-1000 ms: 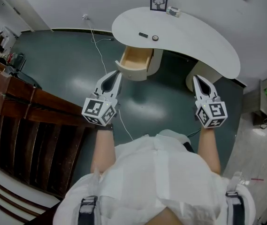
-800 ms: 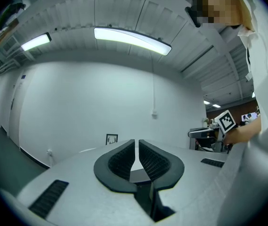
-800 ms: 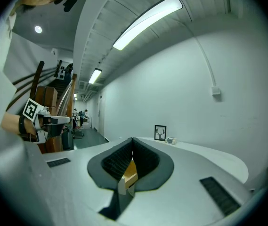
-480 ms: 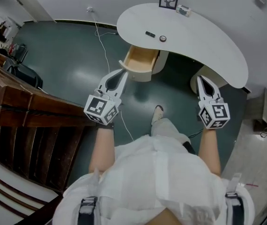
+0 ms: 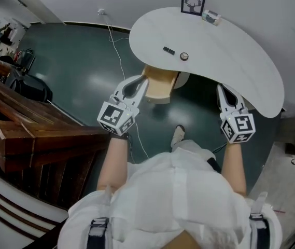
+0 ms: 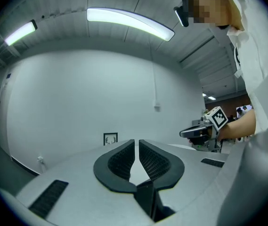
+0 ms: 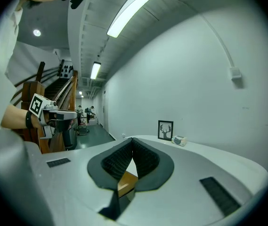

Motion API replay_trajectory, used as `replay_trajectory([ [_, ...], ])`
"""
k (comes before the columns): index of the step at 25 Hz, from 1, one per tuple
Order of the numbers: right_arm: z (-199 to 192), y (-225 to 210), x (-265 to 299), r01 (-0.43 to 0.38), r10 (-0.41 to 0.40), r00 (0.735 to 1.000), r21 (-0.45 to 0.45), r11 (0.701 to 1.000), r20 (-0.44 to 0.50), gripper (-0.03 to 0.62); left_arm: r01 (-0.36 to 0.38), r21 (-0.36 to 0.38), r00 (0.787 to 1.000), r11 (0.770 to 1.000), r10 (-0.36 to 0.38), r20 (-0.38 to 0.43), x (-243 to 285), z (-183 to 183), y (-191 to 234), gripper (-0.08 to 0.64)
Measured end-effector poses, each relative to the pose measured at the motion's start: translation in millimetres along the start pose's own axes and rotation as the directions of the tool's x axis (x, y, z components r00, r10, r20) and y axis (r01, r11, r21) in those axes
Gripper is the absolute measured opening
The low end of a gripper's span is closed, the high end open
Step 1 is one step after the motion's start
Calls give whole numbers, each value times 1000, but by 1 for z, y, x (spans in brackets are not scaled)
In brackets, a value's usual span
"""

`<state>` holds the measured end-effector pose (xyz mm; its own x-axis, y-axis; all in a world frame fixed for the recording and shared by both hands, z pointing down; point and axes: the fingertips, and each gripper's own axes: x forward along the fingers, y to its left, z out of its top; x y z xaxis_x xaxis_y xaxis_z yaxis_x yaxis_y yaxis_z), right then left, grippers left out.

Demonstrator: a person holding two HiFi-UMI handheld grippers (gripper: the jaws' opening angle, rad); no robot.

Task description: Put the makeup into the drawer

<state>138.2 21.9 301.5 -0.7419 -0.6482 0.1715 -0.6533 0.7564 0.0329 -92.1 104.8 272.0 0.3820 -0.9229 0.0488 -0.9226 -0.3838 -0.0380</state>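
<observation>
Nothing held — left tongs point(image 5: 145, 79) clenched, tips near the open drawer point(image 5: 160, 85); right tongs point(image 5: 220, 86) clenched too, beside the white surface point(image 5: 225, 56).

The person is holding both forearms out ahead of the body, gripping one tool in each hand. The left tool point(image 5: 145, 80) is pointing roughly level, its jaws sitting together with nothing between them. The right tool point(image 5: 221, 88) is tilting slightly downward, its jaws likewise together and empty.
</observation>
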Motion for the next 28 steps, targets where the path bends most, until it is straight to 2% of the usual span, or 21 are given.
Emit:
replay_trajectory([
  [10,7,-48,63,-58,58,998,14,998,9,9,17,60,996,998,-11,-87,73,-10,33,31],
  [19,-24,-54,84,-70,72,997,48,996,-41,9,91,102,983,991,-74,-168,116,-36,44,31],
  [23,-34,-57,94,-68,71,996,54,996,-61,9,142,123,967,982,-111,-229,138,-60,54,31],
  [28,-36,-56,110,-62,65,996,66,996,-55,9,240,140,927,961,-184,-326,161,-95,69,31],
])
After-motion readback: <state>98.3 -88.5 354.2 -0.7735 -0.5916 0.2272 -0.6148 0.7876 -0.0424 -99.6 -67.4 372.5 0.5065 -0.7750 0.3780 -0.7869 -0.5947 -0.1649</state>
